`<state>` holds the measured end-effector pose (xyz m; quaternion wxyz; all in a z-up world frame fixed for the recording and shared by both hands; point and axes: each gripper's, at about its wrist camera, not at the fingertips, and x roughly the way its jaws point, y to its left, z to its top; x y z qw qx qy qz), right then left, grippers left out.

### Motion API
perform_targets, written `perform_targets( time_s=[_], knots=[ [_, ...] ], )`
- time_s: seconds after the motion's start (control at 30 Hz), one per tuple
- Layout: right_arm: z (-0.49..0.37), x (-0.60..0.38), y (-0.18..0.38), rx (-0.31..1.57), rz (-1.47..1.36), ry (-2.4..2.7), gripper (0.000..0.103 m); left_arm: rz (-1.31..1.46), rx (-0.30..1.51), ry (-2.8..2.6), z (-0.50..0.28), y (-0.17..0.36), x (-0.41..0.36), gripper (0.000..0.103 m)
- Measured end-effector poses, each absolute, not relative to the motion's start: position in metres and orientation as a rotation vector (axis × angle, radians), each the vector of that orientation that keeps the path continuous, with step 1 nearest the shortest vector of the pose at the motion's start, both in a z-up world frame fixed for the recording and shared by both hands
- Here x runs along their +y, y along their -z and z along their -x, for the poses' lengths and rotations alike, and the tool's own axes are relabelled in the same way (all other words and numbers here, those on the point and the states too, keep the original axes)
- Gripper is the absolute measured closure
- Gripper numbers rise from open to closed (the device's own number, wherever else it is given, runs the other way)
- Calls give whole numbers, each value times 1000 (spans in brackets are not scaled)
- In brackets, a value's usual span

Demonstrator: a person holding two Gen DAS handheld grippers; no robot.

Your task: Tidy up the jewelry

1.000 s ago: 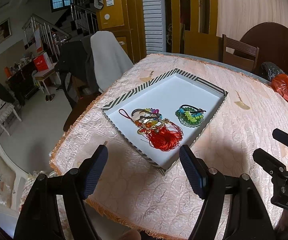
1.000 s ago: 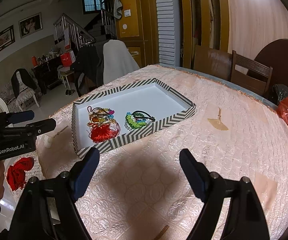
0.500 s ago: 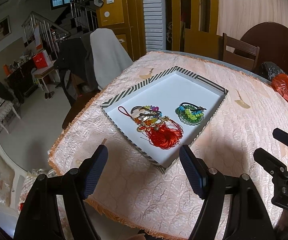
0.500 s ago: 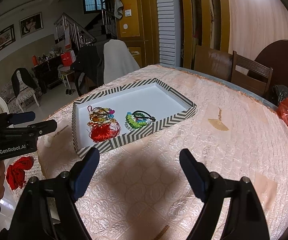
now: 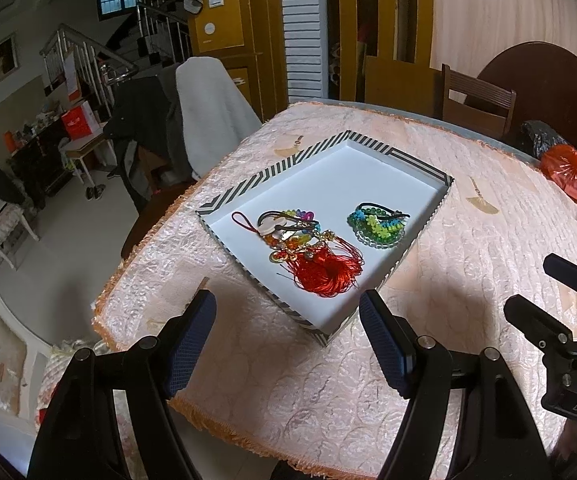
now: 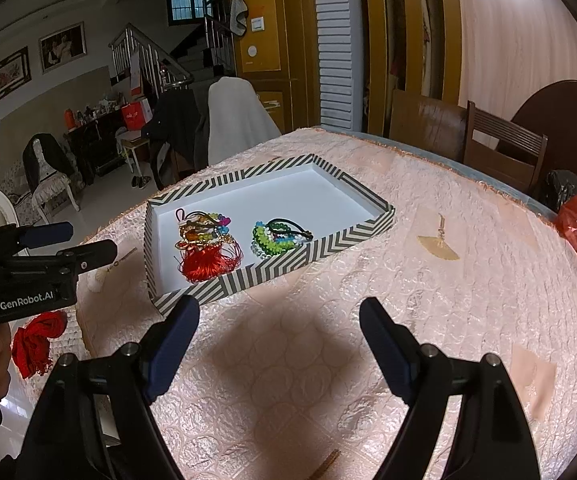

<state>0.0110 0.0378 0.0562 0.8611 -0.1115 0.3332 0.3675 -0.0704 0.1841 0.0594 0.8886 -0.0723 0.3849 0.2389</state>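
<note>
2 claws held apart and empty before the striped tray

The left claw and right claw were seen open over the bench, nothing gripped. The red tassel cluster and green bead bracelets were found inside the tray, ahead of both; the left claw was judged nearer.

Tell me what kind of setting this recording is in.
Most likely a home's living and dining room: a round table under a pink tablecloth, a staircase with metal railing, framed pictures on the wall and wooden dining chairs.
</note>
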Motion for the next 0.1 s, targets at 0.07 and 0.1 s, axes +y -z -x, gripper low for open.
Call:
perform_targets(
  time_s=[0.07,0.1],
  knots=[
    [-11,38,-56,699,234,-770,18,126,789,-521,70,-60,182,47],
    [-11,38,-56,699,234,-771,18,116,787,-528,71,-60,182,47]
  ],
)
